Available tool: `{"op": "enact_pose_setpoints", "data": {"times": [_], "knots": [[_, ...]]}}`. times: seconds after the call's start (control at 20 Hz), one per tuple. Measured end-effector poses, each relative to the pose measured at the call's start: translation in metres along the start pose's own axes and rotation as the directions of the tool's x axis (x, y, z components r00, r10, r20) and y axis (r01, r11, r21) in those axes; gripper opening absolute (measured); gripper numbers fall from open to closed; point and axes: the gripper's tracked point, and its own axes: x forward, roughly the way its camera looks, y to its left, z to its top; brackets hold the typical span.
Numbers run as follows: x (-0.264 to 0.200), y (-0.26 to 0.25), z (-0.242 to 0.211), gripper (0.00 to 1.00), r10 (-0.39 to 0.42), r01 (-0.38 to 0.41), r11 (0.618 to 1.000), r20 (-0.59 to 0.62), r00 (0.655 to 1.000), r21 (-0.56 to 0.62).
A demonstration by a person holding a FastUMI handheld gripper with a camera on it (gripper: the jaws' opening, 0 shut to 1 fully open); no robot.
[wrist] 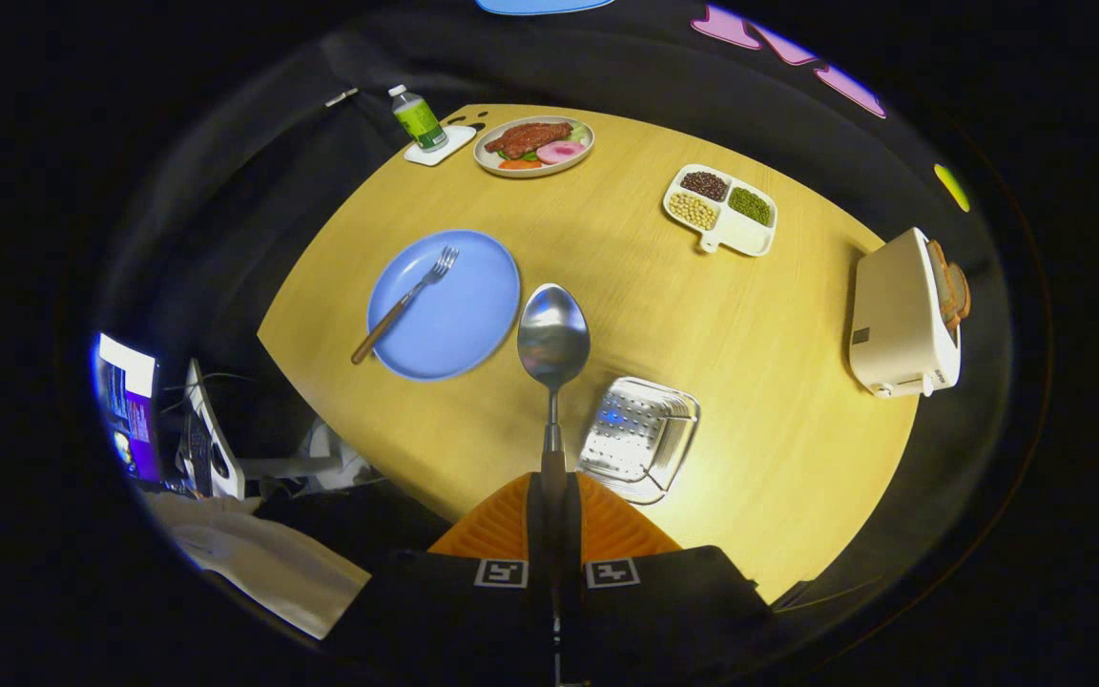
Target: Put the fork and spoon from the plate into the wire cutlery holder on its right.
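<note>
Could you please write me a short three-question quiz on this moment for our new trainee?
1. True or false: the gripper is shut on the spoon.
2. What lies on the blue plate? A) a knife B) a fork C) nothing
3. Fill in: the wire holder sits just ahead of the fingers, on their ____ side.

Key:
1. True; both fingers press on the handle, bowl pointing ahead.
2. B; its handle overhangs the rim.
3. Right.
</note>
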Motion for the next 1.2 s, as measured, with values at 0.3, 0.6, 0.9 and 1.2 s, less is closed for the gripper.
{"op": "enact_pose_setpoints", "data": {"times": [0.3,0.6,0.9,1.2], "knots": [[-0.009,-0.043,-0.035,0.07,-0.037,0.013,0.993,-0.204,0.978,-0.117],[0.009,-0.055,-0.042,0.08,-0.011,-0.037,0.992,-0.375,0.927,-0.12],[0.031,-0.056,-0.043,0.08,-0.017,-0.056,0.988,-0.458,0.889,-0.146],[0.046,-0.06,-0.033,0.13,0.018,-0.038,0.999,-0.479,0.878,-0.032]]}}
